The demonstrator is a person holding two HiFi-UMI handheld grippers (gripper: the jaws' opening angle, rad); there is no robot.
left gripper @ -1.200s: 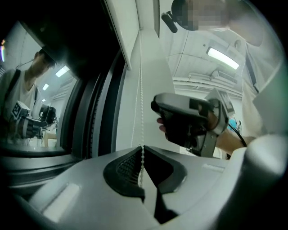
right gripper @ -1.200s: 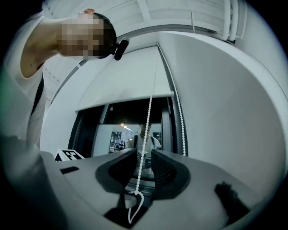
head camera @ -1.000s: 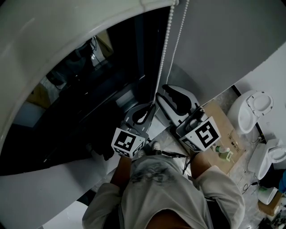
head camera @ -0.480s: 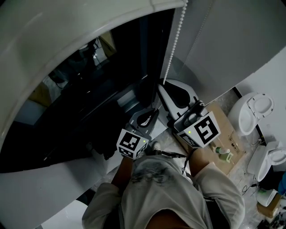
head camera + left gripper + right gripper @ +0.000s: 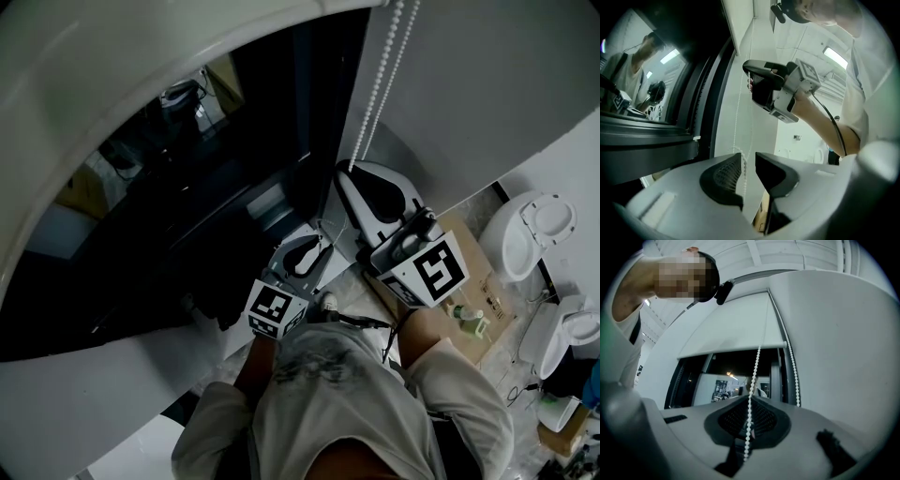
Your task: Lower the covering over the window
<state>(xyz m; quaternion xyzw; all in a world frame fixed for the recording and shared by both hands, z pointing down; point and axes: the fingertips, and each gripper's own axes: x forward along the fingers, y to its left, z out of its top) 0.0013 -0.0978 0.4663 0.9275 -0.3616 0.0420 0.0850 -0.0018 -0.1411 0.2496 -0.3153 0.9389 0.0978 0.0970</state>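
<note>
A white roller blind [image 5: 736,333] hangs partway down over the dark window [image 5: 187,206]. Its white bead chain [image 5: 382,89] drops along the window's right side. My right gripper [image 5: 356,176] is the higher one; its jaws have just been closing and now pinch the bead chain [image 5: 750,394]. Below and to the left, my left gripper [image 5: 322,244] has just been opening. In the left gripper view the chain [image 5: 744,171] runs loose through the gap of the left gripper [image 5: 748,161], touching neither pad. The right gripper [image 5: 751,80] also shows above there.
A grey wall [image 5: 487,84] borders the window on the right. On the floor at the right stand white ceramic fixtures [image 5: 530,230] and a cardboard sheet [image 5: 469,272] with a small green bottle [image 5: 469,321]. A white sill [image 5: 112,394] runs below the window.
The left gripper sank lower along the chain and opened, letting the chain go. The right gripper, wide open a second ago, closed onto the chain without shifting.
</note>
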